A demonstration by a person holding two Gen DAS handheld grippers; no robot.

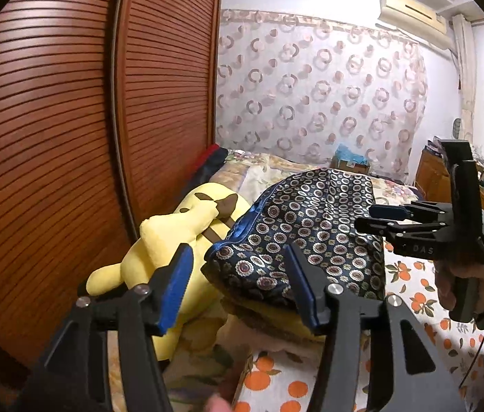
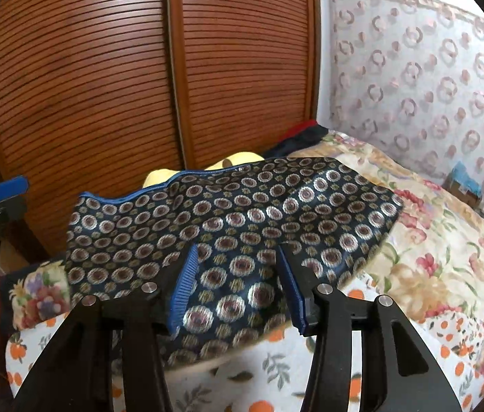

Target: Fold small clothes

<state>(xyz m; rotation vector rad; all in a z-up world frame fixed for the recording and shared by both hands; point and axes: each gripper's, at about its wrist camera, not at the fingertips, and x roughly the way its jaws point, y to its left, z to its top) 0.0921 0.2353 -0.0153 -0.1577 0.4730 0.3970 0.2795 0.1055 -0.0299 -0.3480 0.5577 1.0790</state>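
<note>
Right gripper (image 2: 238, 285): released; I see both blue-padded fingers spread, with the dark navy satin garment patterned in silver-and-maroon rings (image 2: 228, 219) filling the gap between them. Whether the pads touch cloth I cannot tell.
Left gripper (image 1: 238, 286): released, fingers wide apart, holding nothing; it points at the garment's near blue-piped corner.
Garment location: draped over a raised mound on the bed with the orange-fruit print sheet (image 2: 276, 381), toward the edge that runs along the brown slatted wooden wardrobe doors (image 2: 104, 86).
Garment axis: from my right wrist view the long axis runs left to right, across the line of the fingers; the blue-piped hem (image 2: 132, 196) lies on the far left side, the opposite end reaches toward the floral quilt (image 2: 430, 247).
Nearer gripper: I judge the right one nearer, since its fingers overlap the near edge; the left stands slightly apart from the corner.
Neighbour: yellow plush toy with brown stripes (image 1: 187, 240) lies just beside the garment, on the wardrobe side.
Coming move (judgement): close the right fingers on the near edge, bring the left to the piped corner.
Risk (judgement): slippery satin may slide from the pads.
</note>
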